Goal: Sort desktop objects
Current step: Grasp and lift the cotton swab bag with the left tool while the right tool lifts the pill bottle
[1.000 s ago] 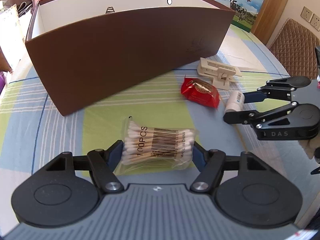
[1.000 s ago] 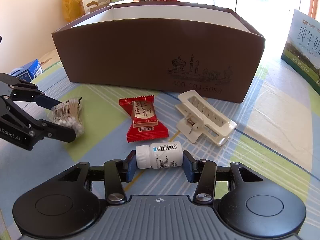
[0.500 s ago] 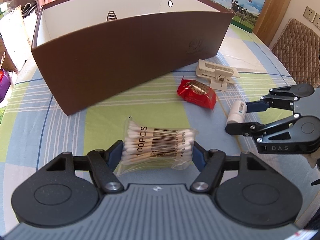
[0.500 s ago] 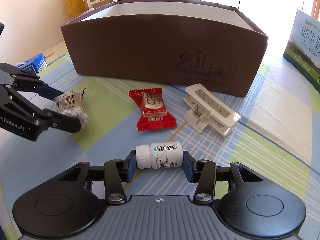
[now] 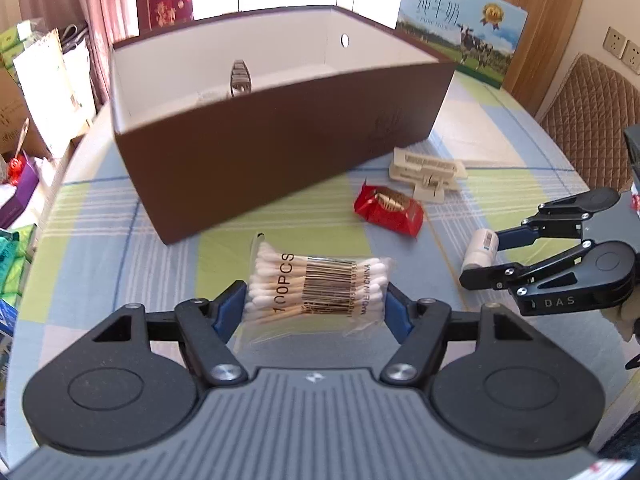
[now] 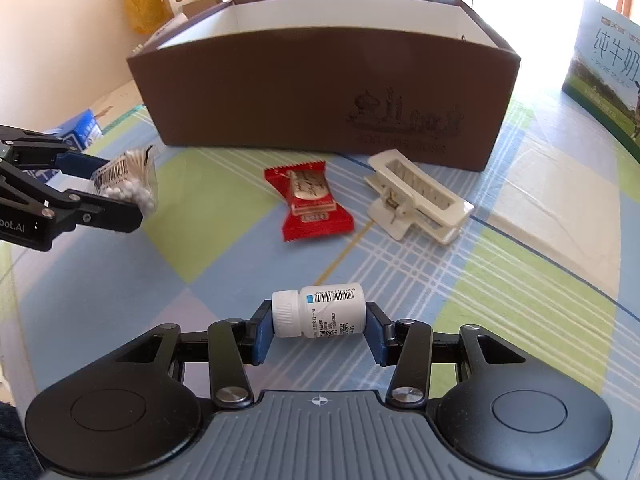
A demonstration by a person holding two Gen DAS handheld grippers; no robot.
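My left gripper (image 5: pixel 316 310) is shut on a clear pack of cotton swabs (image 5: pixel 320 284) and holds it above the table; both also show in the right wrist view, the gripper (image 6: pixel 116 196) and the pack (image 6: pixel 128 178). My right gripper (image 6: pixel 318 330) is shut on a small white pill bottle (image 6: pixel 320 310) lying sideways between its pads; the bottle also shows in the left wrist view (image 5: pixel 480 248). A large brown box (image 5: pixel 288 144) with a white inside stands open beyond them. A red candy packet (image 6: pixel 310 200) and a cream hair clip (image 6: pixel 416 200) lie on the cloth before the box (image 6: pixel 320 92).
A binder clip (image 5: pixel 241 78) and something pale lie inside the box. A milk carton box (image 5: pixel 460 28) stands behind on the right. A padded chair (image 5: pixel 592 120) is at the table's right. A blue carton (image 6: pixel 82 130) sits at the left edge.
Both grippers have risen with their loads, so the table and box look farther below. More of the box's inside shows now. The candy and clip have not moved.
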